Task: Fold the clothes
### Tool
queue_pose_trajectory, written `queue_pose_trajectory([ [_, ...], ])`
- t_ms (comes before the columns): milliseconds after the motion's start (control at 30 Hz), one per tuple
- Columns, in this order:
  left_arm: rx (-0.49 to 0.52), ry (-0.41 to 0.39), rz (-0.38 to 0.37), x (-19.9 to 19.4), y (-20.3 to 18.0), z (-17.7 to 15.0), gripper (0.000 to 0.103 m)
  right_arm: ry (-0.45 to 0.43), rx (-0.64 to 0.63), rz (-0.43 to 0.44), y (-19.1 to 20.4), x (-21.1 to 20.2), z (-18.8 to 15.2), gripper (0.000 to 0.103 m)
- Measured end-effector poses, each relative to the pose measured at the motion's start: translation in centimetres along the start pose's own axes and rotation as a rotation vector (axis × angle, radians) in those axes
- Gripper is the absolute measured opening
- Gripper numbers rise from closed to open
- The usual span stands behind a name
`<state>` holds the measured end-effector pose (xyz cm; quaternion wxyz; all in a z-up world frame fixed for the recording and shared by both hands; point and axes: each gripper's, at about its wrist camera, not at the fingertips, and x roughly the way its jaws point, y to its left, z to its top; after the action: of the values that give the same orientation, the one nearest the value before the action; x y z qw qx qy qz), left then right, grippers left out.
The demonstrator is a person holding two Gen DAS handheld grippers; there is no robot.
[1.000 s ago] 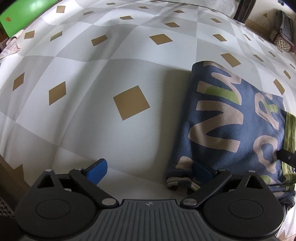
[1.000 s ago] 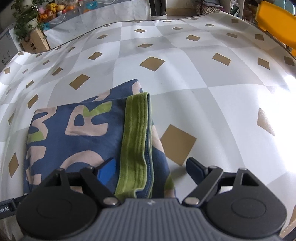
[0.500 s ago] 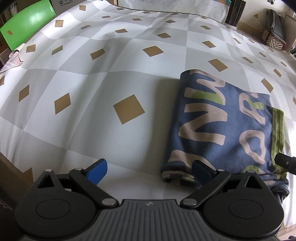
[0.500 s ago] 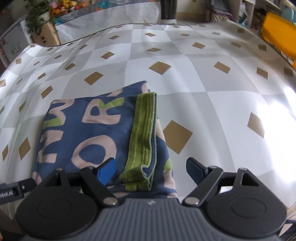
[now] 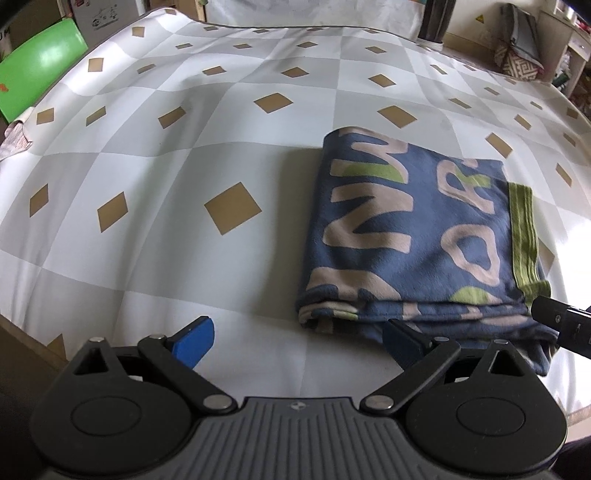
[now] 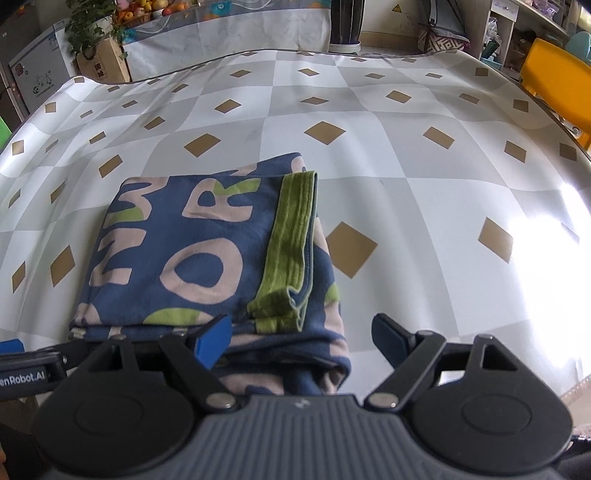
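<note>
A blue garment with beige letters and a green band lies folded into a flat packet on the checked tablecloth. In the right wrist view the same garment sits just ahead of the fingers, its green waistband on top at the right side. My left gripper is open at the near table edge, left of the garment's near corner, holding nothing. My right gripper is open too, just short of the garment's near edge, with nothing between its fingers.
A green chair stands beyond the table's left side, a yellow chair at its right. A potted plant and boxes and shelves lie behind the far edge. The table's near edge runs just below the left fingers.
Both grippers have pulled back toward me and risen, away from the folded garment. The garment has stayed flat where it was.
</note>
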<state>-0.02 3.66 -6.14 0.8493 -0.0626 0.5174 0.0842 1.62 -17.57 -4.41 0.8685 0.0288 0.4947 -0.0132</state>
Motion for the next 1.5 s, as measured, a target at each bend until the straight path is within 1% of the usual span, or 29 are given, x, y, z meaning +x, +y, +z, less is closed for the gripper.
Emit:
queue_pose_trajectory([
  [567,0.049,-0.013,-0.034,-1.2,-1.1,-1.2,0.099,-0.011,-0.035,-0.029,0.1,-1.5,-1.5,0.082],
  [767,0.077,-0.02,-0.045,-1.6,-1.5,-1.7,0.099,-0.002,-0.018,0.002,-0.2,-1.9,-1.9,0.082],
  [1233,0.132,-0.029,-0.058,-2.6,-2.4,-3.1,0.099,0.023,0.025,0.033,-0.9,-2.7,-2.6,0.082],
  [1500,0.136,-0.025,-0.068,-2.8,-2.6,-3.5,0.099,0.048,-0.012,0.039,-0.3,-2.8,-3.0,0.082],
])
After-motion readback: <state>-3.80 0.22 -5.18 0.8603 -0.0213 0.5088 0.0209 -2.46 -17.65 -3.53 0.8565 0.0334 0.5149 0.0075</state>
